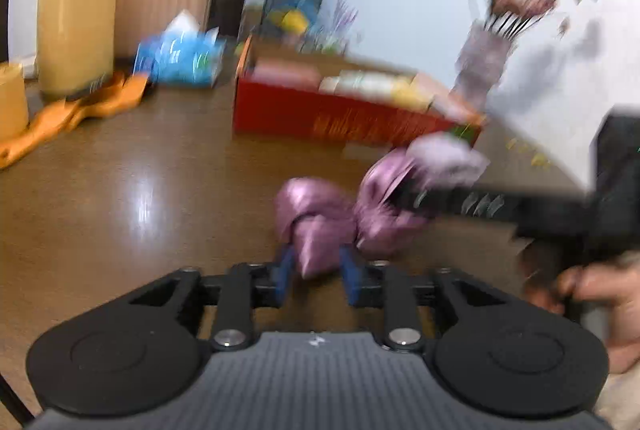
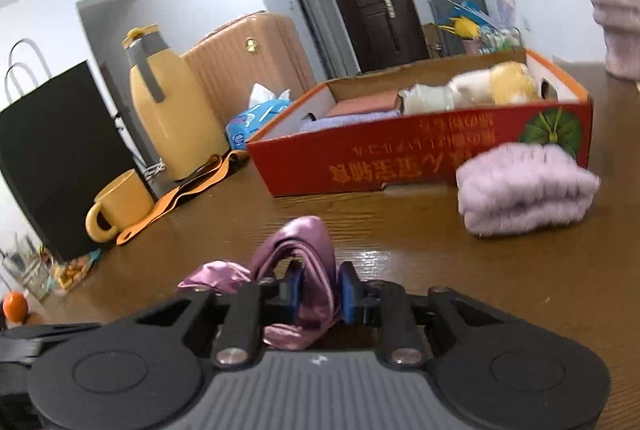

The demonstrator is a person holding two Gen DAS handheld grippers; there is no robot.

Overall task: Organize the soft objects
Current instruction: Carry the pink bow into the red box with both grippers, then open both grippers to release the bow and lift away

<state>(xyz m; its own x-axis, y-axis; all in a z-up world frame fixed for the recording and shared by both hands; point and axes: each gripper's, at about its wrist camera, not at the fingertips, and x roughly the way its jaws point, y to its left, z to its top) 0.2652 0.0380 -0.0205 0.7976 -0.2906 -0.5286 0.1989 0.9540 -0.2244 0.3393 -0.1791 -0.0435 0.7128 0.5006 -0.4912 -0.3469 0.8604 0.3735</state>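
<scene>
Satin, shiny and mauve, the knotted cloth (image 1: 320,226) spans both grippers just above the brown wooden surface (image 1: 140,189). Left gripper (image 1: 316,270) has its blue fingers (image 1: 285,272) clenched on one end; right gripper (image 2: 318,290) pinches the other end (its view is the sharper one). Beyond lies the red cardboard box (image 2: 400,161), with a folded lilac fleece blanket (image 2: 524,189) beside it, so the cloth's long axis runs hand to hand, roughly parallel to the box.
</scene>
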